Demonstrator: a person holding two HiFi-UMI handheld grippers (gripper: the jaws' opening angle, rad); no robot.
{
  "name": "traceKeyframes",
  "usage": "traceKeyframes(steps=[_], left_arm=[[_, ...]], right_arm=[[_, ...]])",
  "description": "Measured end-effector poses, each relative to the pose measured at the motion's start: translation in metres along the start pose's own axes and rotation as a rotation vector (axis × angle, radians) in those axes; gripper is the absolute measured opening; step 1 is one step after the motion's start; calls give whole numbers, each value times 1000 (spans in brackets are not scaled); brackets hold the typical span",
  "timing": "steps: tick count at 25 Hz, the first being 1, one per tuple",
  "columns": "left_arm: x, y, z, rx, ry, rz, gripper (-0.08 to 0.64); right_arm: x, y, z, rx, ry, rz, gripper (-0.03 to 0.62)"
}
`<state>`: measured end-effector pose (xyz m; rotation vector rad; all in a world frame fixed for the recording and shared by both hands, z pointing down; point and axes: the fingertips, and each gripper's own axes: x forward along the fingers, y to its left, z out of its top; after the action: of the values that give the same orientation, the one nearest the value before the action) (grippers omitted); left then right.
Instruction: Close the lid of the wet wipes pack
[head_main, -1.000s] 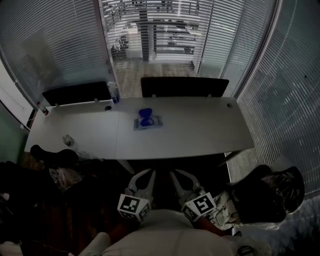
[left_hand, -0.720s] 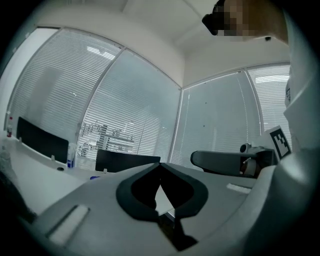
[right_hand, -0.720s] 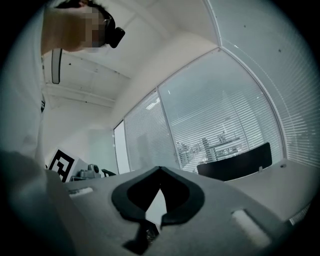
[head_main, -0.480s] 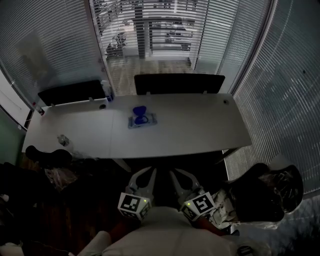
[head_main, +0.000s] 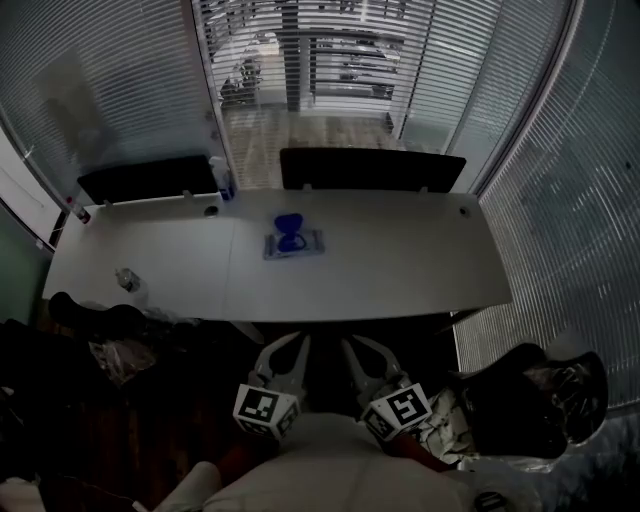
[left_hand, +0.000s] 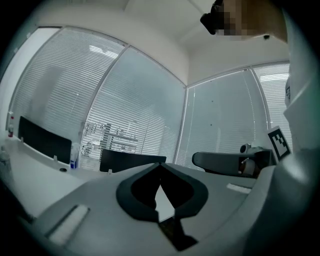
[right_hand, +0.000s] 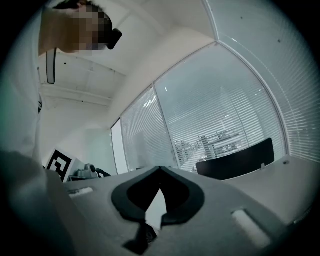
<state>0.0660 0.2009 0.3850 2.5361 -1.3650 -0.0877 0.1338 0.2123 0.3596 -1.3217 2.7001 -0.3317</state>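
Note:
The wet wipes pack (head_main: 294, 243) lies flat near the middle of the long white table (head_main: 400, 270), with its blue lid (head_main: 290, 226) standing up open. My left gripper (head_main: 291, 346) and right gripper (head_main: 358, 348) are held close to the person's body, below the table's near edge and far from the pack. Both are shut with nothing between the jaws. In the left gripper view the left gripper's (left_hand: 160, 166) tips meet. The right gripper view shows the right gripper's (right_hand: 160, 170) tips meeting too. Neither gripper view shows the pack.
Two black chair backs (head_main: 372, 169) (head_main: 148, 182) stand at the table's far side, with a small bottle (head_main: 221, 178) between them. A small clear object (head_main: 128, 280) lies at the table's left end. Chairs with bags stand near me at left (head_main: 105, 325) and right (head_main: 530, 395). Glass walls with blinds surround the room.
The head view has shifted a little, so the table and pack sit slightly differently in the picture. Both grippers remain shut and low by the body; nothing was touched.

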Motion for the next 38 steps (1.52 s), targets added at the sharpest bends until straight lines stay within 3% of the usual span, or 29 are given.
traceKeyframes(steps=[10,23,33,38], left_arm=[[50,84,12,-33,12,10,3],[120,208,72,-12,-31,-25,3],[143,261,84,-20,-33,-33,3],[150,266,77,-46,3,-15,3]], right_arm=[[98,-20,0,-14,36,1,2],[236,-43,23,-73,29,-57,2],[299,-45,14,-97,42,-56,0],[312,-55,10,-80,59,-51,2]])
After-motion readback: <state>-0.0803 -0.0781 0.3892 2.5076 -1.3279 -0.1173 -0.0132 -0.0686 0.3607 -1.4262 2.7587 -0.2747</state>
